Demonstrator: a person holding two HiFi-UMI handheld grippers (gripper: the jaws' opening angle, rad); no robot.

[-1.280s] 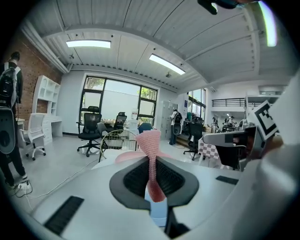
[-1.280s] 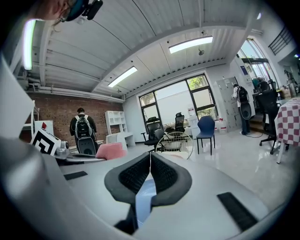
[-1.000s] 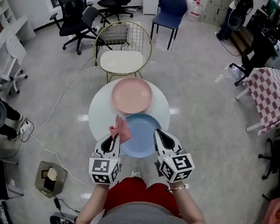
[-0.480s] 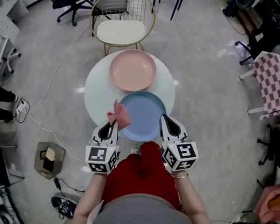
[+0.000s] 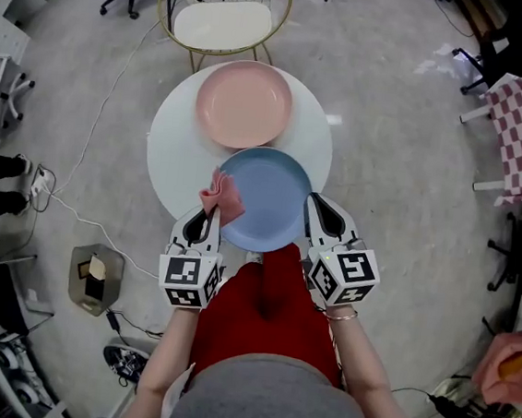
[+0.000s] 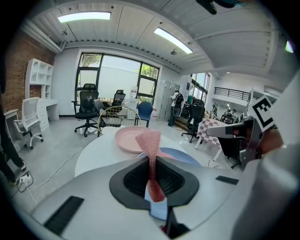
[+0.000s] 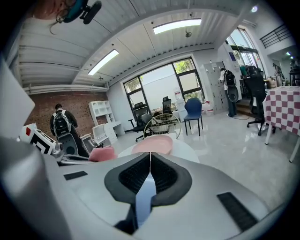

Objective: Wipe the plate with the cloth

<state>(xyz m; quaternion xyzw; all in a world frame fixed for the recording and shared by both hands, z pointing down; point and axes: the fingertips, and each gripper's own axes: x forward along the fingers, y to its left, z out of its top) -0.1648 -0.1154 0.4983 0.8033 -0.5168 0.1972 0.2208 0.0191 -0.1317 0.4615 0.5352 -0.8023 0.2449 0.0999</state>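
We see the left gripper [image 5: 203,224] fingers clamped on the cloth [image 5: 222,197] — it bunches over the blue plate's [image 5: 272,195] 9 o'clock rim. Right gripper [image 5: 320,213] fingers pinch that rim at 3 o'clock. Blue plate sits over the counter's [image 5: 171,138] 5 o'clock edge — pink plate [image 5: 244,104] at 12.

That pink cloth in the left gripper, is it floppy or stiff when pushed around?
Probably floppy: the cloth bunches and folds above the left gripper, squeezed thin between its jaws. Likely light, since that small pinch carries it whole. Its open weave may drag rather than slide on the blue plate.
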